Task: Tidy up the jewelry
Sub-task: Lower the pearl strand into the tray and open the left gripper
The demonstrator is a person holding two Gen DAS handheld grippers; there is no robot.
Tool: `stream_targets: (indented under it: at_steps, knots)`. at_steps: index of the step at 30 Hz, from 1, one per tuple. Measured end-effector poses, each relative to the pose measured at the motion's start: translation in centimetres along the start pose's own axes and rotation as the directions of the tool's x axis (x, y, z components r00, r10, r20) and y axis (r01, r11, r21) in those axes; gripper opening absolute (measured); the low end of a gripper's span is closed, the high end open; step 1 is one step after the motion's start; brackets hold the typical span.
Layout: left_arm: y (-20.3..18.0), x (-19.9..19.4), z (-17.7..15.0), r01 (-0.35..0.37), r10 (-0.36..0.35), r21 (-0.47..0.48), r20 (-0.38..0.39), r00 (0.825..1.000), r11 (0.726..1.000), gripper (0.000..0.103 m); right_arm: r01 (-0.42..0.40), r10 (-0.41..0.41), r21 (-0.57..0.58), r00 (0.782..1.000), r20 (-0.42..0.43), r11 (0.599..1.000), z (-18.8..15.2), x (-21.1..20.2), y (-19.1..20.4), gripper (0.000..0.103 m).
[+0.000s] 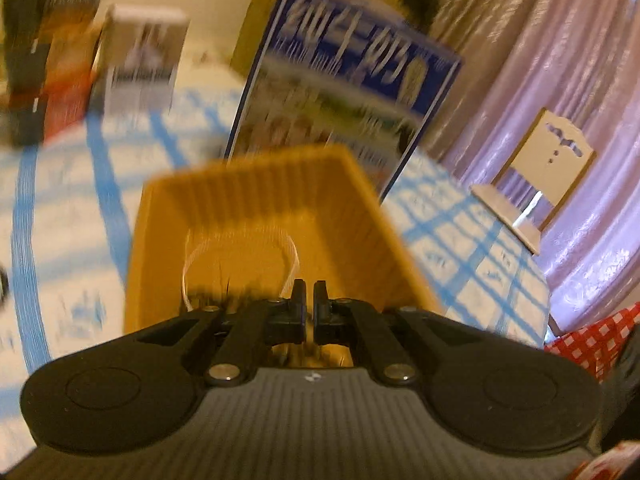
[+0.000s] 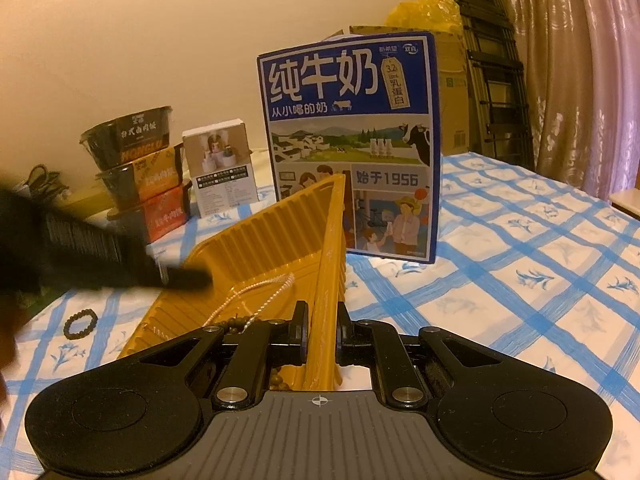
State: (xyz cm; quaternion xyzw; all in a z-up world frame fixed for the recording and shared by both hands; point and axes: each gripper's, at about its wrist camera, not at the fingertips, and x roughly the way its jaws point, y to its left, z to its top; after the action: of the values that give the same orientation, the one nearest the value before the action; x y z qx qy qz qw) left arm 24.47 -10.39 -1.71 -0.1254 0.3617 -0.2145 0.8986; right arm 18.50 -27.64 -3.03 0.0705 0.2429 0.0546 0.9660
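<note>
Pinching the ribbed yellow plastic tray [image 2: 256, 240] wall with my right claw [image 2: 322, 320], my left claw [image 1: 306, 292] pressed together above it.

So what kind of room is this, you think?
Probably a room in a home: a checked tablecloth, curtains, and groceries like a milk carton box and stacked instant-meal bowls.

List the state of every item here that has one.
Ribbed yellow plastic tray: open, right wall clamped by right gripper.
Left gripper: jaws shut, over the tray.
Pale beaded necklace: inside tray.
Dark bead bracelet: on tablecloth, outside tray.
Blue milk carton: upright.
</note>
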Motion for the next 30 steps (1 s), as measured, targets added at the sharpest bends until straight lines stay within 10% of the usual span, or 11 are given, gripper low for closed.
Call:
stream_targets:
  at_steps: [15,30]
  knots:
    - [2.9,-5.8,-2.7,-0.135,0.145,-0.089,0.110,0.983,0.987,0.021,0.005,-0.005,-0.001,1.000,-0.001,1.000,-0.1,-0.1,0.0,0.012]
    - [9.6,-12.3,-8.5,-0.513,0.515,-0.043,0.066,0.855,0.857,0.022,0.014,-0.014,-0.008,1.000,-0.003,1.000,-0.2,-0.2,-0.1,0.012]
